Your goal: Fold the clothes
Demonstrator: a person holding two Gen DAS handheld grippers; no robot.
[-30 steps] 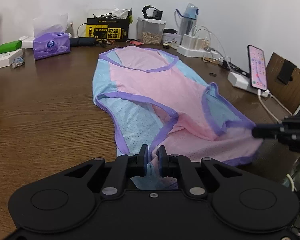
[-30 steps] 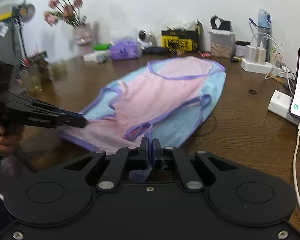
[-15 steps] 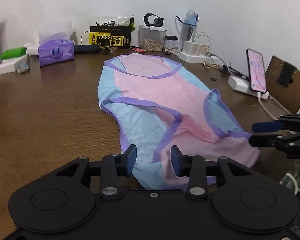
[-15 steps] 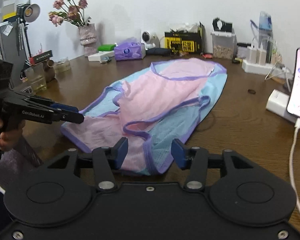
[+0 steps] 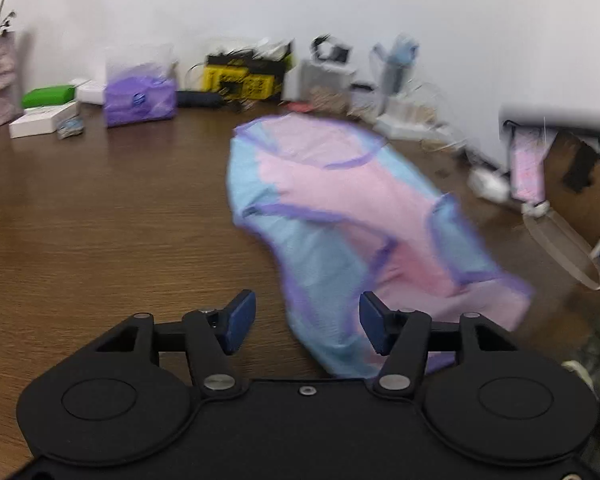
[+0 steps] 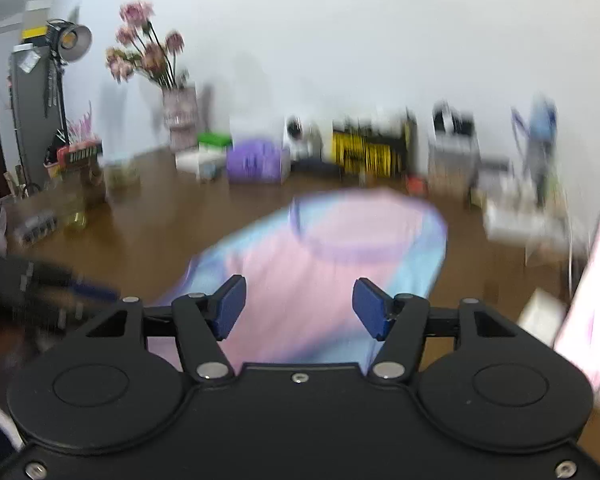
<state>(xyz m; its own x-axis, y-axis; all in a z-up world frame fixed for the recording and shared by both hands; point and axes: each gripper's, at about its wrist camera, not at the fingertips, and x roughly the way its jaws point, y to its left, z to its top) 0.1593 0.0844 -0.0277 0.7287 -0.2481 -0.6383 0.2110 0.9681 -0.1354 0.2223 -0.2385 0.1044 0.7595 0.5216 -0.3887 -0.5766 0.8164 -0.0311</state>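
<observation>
Garment [image 5: 340, 220], pink and blue with purple trim, lies flat on the table [image 5: 100, 220]. Left wrist view: left gripper [image 5: 307, 322] jaws apart and opening, pads clear of the cloth, near hem below and between them. Right wrist view, blurred: right gripper [image 6: 299, 307] jaws wide and opening, nothing gripped, garment beyond.
</observation>
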